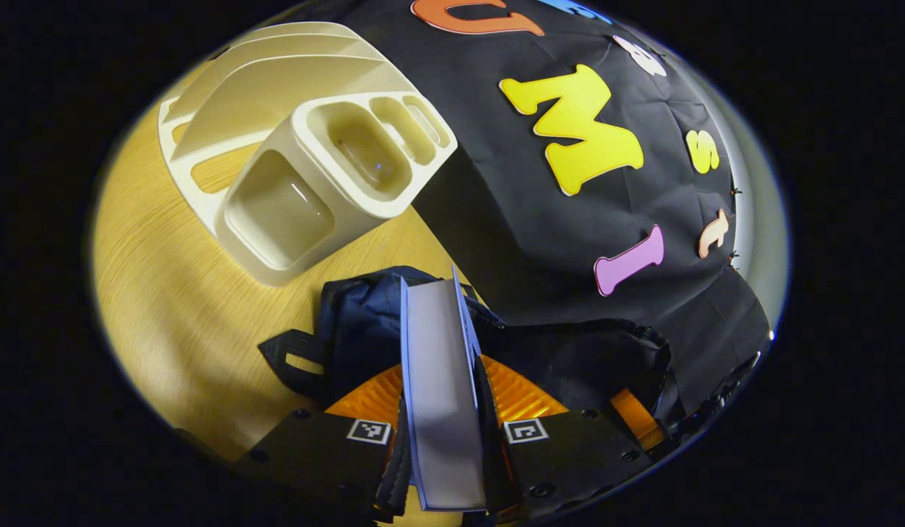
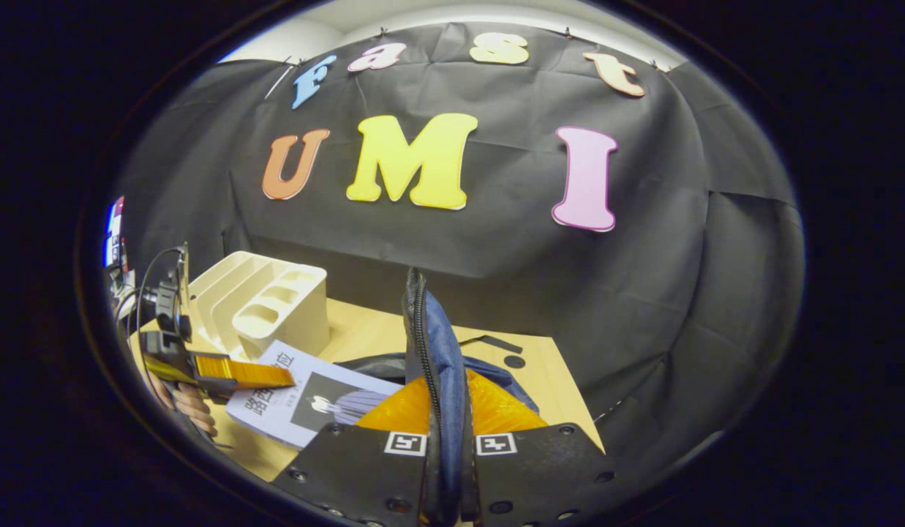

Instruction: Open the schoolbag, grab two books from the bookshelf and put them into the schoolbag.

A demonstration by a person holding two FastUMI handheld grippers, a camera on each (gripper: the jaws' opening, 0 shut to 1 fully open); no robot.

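Between the left jaws: book (image 1: 441, 395), matt paper. Beyond them: schoolbag (image 1: 364, 329), woven cloth (slight sheen); bookshelf (image 1: 313, 168), smooth glossy plastic; table (image 1: 174, 315), matt wood grain.

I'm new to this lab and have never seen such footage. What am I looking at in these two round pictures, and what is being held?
There is no robot arm here. A person holds a two-finger gripper in each hand, and a fisheye camera rides on each one, looking forward along its fingers.

In the left gripper view, the left gripper is shut on a book, seen edge-on, above the dark blue schoolbag. Behind it, a cream bookshelf with compartments stands on the wooden table.

In the right gripper view, the right gripper pinches the schoolbag's zippered edge and holds it up, apparently to keep the bag open. At the left of that view you see the other gripper, the hand holding it, and the book's cover.
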